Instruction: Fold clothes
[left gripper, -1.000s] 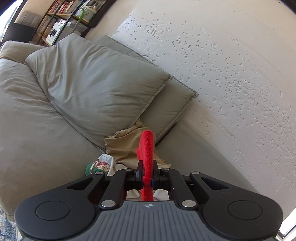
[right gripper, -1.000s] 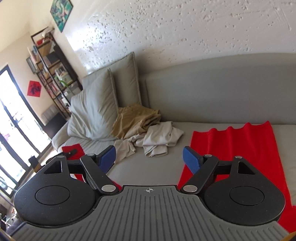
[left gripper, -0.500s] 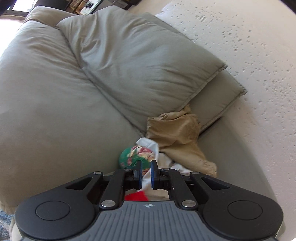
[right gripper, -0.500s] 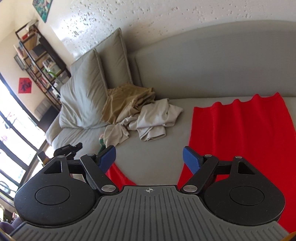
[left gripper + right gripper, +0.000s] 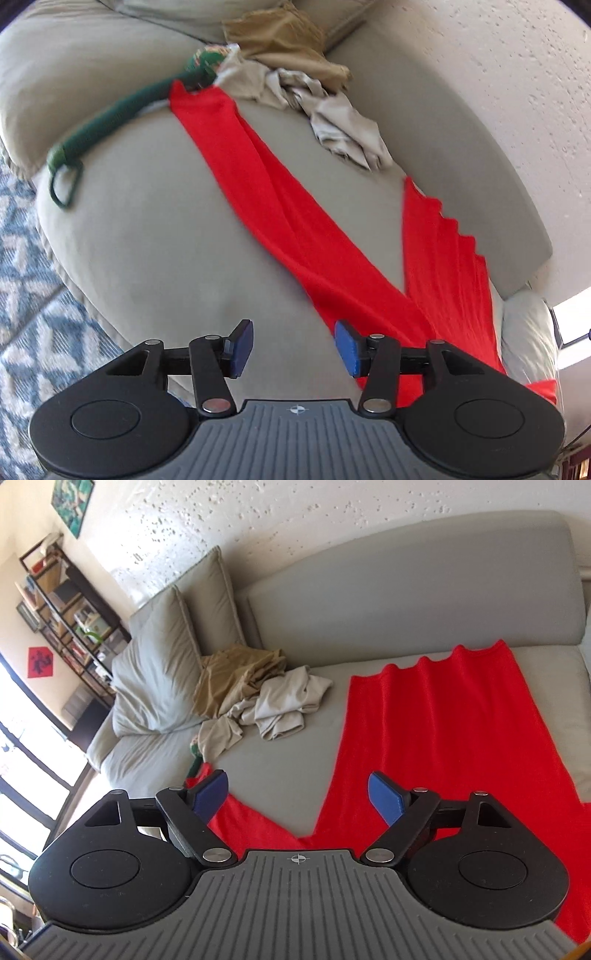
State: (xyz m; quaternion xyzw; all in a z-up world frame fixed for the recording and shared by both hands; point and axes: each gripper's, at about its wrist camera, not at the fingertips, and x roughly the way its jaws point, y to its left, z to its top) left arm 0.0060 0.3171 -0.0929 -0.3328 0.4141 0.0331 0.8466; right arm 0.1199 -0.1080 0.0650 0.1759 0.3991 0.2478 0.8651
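A red cloth (image 5: 295, 221) lies spread on the grey sofa seat (image 5: 155, 236), one long strip running diagonally to a broader pleated part (image 5: 461, 731) by the backrest. My left gripper (image 5: 293, 349) hangs above the seat's front edge, its jaws opening with nothing between them; the right fingertip sits over the red strip's lower end. My right gripper (image 5: 297, 797) stands open above the near edge of the red cloth, holding nothing. A heap of beige and tan clothes (image 5: 258, 698) lies at the back left of the seat.
A green strap with a ring (image 5: 110, 122) and a green patterned item lie beside the heap. Two grey cushions (image 5: 173, 657) lean at the sofa's left end. A blue patterned rug (image 5: 26, 314) covers the floor. Shelves (image 5: 62, 602) stand beyond.
The left gripper let go of the red cloth, its jaws parted, and it swung down and back over the seat. The red strip now lies on the sofa. The right gripper tilted a little.
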